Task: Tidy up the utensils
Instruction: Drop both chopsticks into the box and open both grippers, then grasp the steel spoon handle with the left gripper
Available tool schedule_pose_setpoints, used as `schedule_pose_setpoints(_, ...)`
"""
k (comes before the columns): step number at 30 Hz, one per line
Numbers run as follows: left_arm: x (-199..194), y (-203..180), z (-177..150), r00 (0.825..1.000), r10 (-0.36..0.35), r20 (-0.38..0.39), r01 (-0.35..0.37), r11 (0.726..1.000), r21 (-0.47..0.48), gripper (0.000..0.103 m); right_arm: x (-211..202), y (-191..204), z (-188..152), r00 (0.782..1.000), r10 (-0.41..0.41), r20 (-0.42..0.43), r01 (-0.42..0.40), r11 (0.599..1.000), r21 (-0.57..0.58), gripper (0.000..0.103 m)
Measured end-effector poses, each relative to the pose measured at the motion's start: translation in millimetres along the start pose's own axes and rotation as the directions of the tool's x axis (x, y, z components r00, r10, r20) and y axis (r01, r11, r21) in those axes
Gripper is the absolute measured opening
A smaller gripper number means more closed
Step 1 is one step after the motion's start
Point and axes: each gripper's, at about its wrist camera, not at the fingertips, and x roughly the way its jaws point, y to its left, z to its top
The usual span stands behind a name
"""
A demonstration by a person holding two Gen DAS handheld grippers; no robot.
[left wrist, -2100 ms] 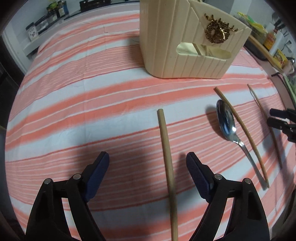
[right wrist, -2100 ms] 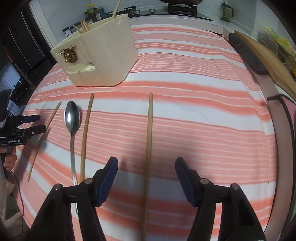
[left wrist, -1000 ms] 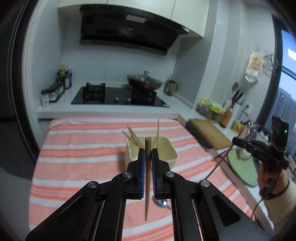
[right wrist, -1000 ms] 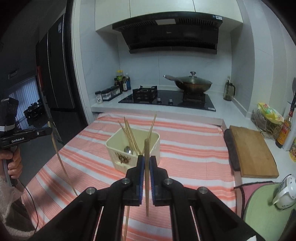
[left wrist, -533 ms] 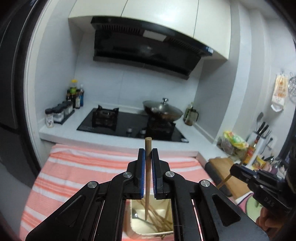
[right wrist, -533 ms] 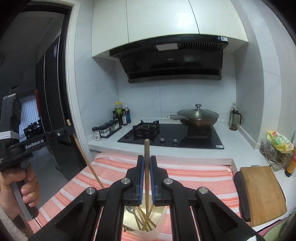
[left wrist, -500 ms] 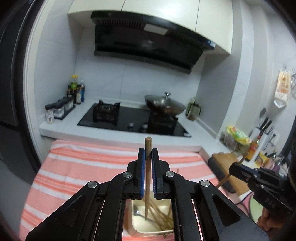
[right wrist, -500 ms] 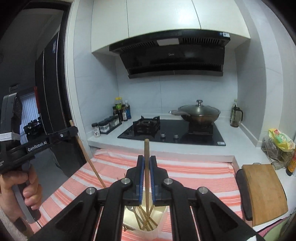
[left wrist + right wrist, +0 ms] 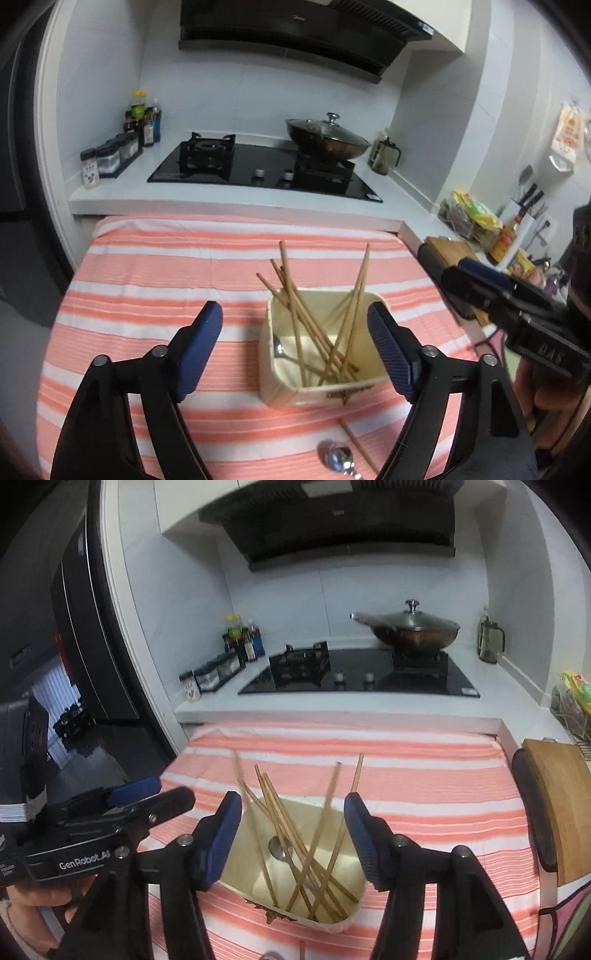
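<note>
A cream utensil holder [image 9: 275, 384] [image 9: 242, 877] stands on the striped cloth and holds several wooden chopsticks [image 9: 295, 317] [image 9: 328, 812] and a spoon [image 9: 279, 349] [image 9: 276, 845]. My left gripper [image 9: 295, 345] is open and empty above the holder's left side. My right gripper [image 9: 293, 840] is open and empty right above the holder. The right gripper shows in the left wrist view [image 9: 491, 291], the left gripper in the right wrist view [image 9: 147, 797]. One chopstick [image 9: 356, 445] and a metal spoon [image 9: 336, 458] lie on the cloth in front of the holder.
The orange and white striped cloth [image 9: 147, 280] covers the table. Behind it is a counter with a gas hob [image 9: 266, 166], a lidded wok [image 9: 327, 138] and spice jars [image 9: 110, 155]. A wooden cutting board [image 9: 554, 794] lies at the right.
Both grippers have opened and let go of their chopsticks, which now stand in the holder. Both views have tilted down toward the holder.
</note>
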Motion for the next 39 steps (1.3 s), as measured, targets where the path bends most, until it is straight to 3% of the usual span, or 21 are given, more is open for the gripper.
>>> schedule_pose_setpoints(4,-37.5,-5.9,-65.4,0.999,0.025,-0.044,-0.022,0.997,0.074,0.099,-48.2,-3.9,-32.3,1.000,-0.006,0.018,0.008,0.997,-0.081,0.059)
schedule_pose_setpoints(8,-45.4,-5.6,-172.2,0.994,0.043,-0.104,-0.042,0.999,0.011,0.099,-74.3,-24.5,-120.6,0.999,-0.046,-0.022,0.044,0.995,-0.087,0.065)
schedule_pose_setpoints(11,-36.2,-10.2,-237.8,0.985,0.100,-0.142,-0.108,0.993,-0.046,0.098,-65.8,-50.5,-201.9,0.981,-0.124,-0.151,0.122,0.992,-0.023,0.065)
schedule_pose_setpoints(14,-29.4,-20.9,-271.5,0.983,0.122,-0.140,-0.131,0.990,-0.058,0.098,-60.3,-67.9,-266.5,0.952,-0.162,-0.258,0.181,0.982,0.049,0.065)
schedule_pose_setpoints(18,-23.2,-31.5,-286.6,0.983,0.147,-0.112,-0.154,0.986,-0.057,0.098,-75.5,-56.5,-300.0,0.941,-0.205,-0.271,0.221,0.975,0.030,0.065)
schedule_pose_setpoints(23,-15.3,-35.9,-283.9,0.980,0.158,-0.118,-0.165,0.985,-0.051,0.098,-83.2,-52.6,-299.7,0.937,-0.251,-0.242,0.266,0.964,0.029,0.065)
schedule_pose_setpoints(33,-13.6,-23.6,-286.9,0.974,0.165,-0.153,-0.187,0.972,-0.141,0.098,-75.1,-63.0,-300.3,0.925,-0.272,-0.265,0.299,0.952,0.065,0.065)
schedule_pose_setpoints(39,-2.7,-52.4,-264.1,0.980,0.086,-0.178,-0.112,0.983,-0.147,0.098,-72.7,-68.2,-302.1,0.923,-0.261,-0.283,0.296,0.951,0.086,0.065)
